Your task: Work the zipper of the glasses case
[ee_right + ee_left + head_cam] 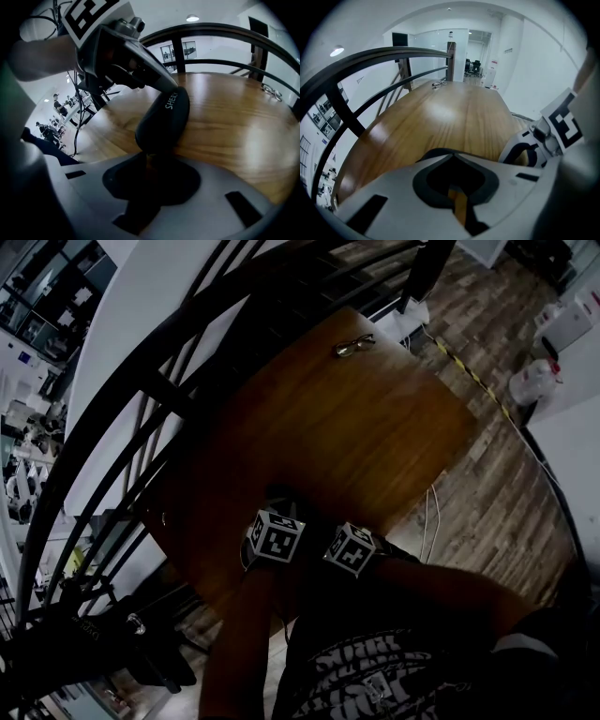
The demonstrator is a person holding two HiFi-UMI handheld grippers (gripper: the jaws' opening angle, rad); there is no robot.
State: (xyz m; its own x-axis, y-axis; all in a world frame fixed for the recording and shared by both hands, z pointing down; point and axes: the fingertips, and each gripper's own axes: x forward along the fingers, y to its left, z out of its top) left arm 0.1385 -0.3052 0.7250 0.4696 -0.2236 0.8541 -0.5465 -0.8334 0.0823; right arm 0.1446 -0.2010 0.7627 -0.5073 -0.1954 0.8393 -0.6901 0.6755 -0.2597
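Right gripper (152, 157) — clamped on glasses case (161, 122), wooden table (234, 131)

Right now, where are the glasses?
Head view, top centre: the glasses lie at the far edge of the table, close to the black railing.

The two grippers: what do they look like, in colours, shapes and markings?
The left gripper and the right gripper have flat, pale grey jaws with dark rectangular slots and a dark-lined, spade-shaped opening. Each carries a white cube with black square markers.
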